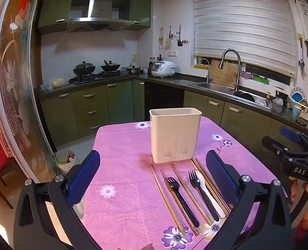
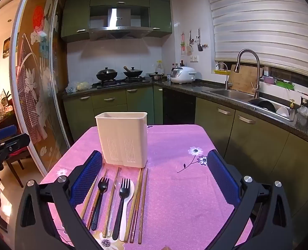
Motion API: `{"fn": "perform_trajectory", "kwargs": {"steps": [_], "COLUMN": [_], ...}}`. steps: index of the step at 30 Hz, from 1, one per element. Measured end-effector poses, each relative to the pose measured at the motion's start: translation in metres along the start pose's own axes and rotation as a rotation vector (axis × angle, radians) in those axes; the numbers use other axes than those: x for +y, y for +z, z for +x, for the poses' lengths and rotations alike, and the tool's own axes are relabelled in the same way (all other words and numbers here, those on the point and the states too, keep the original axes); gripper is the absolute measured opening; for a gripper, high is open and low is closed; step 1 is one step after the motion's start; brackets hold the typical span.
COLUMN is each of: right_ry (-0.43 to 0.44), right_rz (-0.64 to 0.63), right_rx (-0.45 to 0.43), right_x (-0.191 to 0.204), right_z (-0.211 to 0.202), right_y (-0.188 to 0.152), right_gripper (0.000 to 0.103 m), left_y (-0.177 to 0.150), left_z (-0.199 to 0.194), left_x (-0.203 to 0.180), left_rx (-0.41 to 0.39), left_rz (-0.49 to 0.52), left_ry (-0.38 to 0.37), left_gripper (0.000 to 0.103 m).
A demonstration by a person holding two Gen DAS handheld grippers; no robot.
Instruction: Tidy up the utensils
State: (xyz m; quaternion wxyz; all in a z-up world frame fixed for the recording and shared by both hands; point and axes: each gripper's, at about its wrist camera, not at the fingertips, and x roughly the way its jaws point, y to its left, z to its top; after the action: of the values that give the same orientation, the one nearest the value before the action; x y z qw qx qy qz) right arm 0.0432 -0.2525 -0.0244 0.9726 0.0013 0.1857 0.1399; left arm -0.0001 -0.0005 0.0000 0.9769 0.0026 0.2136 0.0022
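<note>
A white plastic utensil holder [image 1: 175, 134] [image 2: 122, 138] stands upright on the pink flowered tablecloth [image 1: 124, 187] [image 2: 174, 187]. In front of it lie two black forks [image 1: 180, 195] [image 2: 98, 200], a white spoon [image 1: 211, 195] [image 2: 125, 212] and several wooden chopsticks [image 1: 166, 195] [image 2: 142, 204], side by side. My left gripper [image 1: 153, 176] hovers open above the cloth, the utensils between and below its blue pads. My right gripper [image 2: 154, 177] is open too, the utensils by its left pad. Neither holds anything.
Green kitchen cabinets and a dark counter run behind the table, with woks on a stove [image 1: 95, 70], a rice cooker [image 1: 163, 68] and a sink [image 1: 214, 86]. A patterned sliding door [image 1: 14, 83] stands at left. The right gripper's body [image 1: 295, 156] shows at the right edge.
</note>
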Motion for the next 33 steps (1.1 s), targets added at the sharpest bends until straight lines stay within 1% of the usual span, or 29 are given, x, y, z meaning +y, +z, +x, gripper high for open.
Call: {"fn": "perform_trajectory", "kwargs": {"steps": [29, 33], "right_ry": [0.004, 0.006], "right_rz": [0.002, 0.003], "right_rx": [0.006, 0.007], "right_x": [-0.0015, 0.0030], "right_z": [-0.0003, 0.0039], "right_y": [-0.0001, 0.0017], "right_gripper": [0.099, 0.099], "left_y": [-0.0001, -0.0003], "left_z": [0.0006, 0.0008], "left_x": [0.0011, 0.0012], "left_rx": [0.001, 0.001], "left_rz": [-0.014, -0.015], "left_ry": [-0.003, -0.001], "left_gripper": [0.097, 0.097]}}
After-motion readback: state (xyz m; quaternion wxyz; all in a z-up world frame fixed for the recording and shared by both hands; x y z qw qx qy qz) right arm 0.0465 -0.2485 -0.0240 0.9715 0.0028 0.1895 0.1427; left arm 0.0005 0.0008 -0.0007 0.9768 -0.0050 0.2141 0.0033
